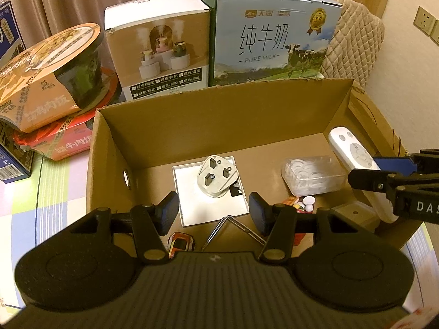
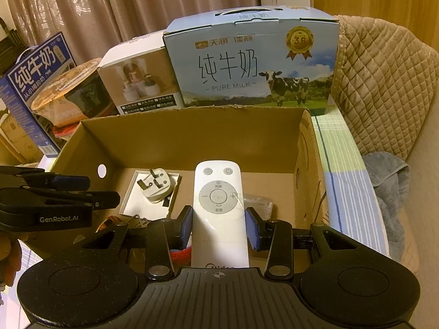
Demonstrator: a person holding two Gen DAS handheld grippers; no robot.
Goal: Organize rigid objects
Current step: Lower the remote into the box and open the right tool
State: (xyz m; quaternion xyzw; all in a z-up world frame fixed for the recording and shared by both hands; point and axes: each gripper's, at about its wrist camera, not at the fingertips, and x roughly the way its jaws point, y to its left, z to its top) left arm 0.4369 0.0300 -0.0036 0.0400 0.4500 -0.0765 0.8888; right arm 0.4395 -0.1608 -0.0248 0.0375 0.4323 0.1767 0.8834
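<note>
An open cardboard box point(image 1: 192, 126) holds a white three-pin plug point(image 1: 216, 176) lying on a flat white square box point(image 1: 192, 192), a clear plastic case point(image 1: 312, 175), a toy car point(image 1: 181, 244) and metal tweezers point(image 1: 227, 227). My left gripper point(image 1: 214, 216) hangs open above the box's near side with nothing between its pads. My right gripper point(image 2: 219, 227) is shut on a white remote control point(image 2: 216, 205), held over the right half of the box point(image 2: 192, 137). The left wrist view shows the remote point(image 1: 354, 153) at the right edge.
Behind the box stand a pure-milk carton point(image 1: 271, 38) and a humidifier box point(image 1: 162, 52). Stacked instant-meal bowls point(image 1: 52, 76) lie to the left. A quilted chair back point(image 2: 384, 82) and a grey towel point(image 2: 389, 192) are on the right. Small round bits point(image 1: 307, 203) lie in the box.
</note>
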